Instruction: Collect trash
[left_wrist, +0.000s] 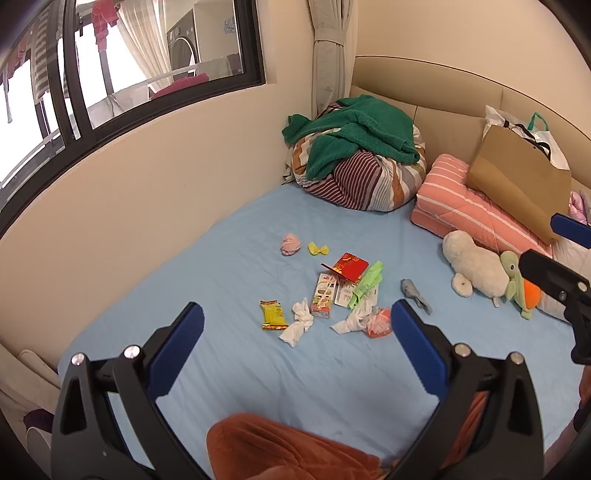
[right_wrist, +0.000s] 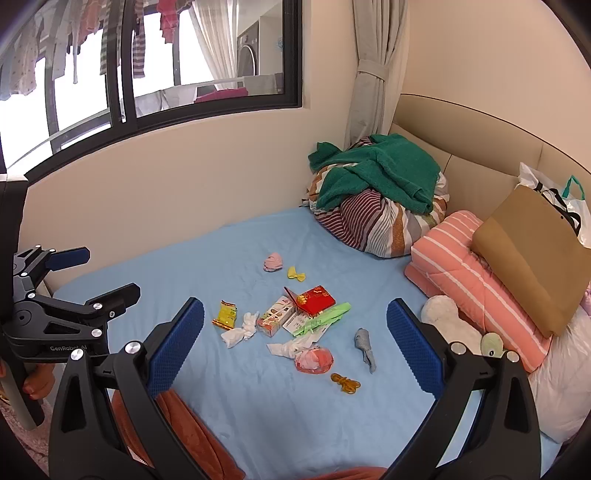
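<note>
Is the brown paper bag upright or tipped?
Tipped. The brown paper bag leans back on the pink striped quilt, its broad face tilted up.

Glossy yellow wrapper (left_wrist: 273, 315); crumpled white tissue (left_wrist: 297, 326); matt cloth bedsheet (left_wrist: 229, 243); paper bag (left_wrist: 519, 184).

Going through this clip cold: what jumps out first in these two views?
The eye lands first on a scatter of litter mid-bed on the blue sheet: a red packet, a yellow wrapper and crumpled white tissue. Behind it, in the corner, a green towel drapes a striped bundle. Both tools, left and right, hang open above the bed's near edge.
</note>
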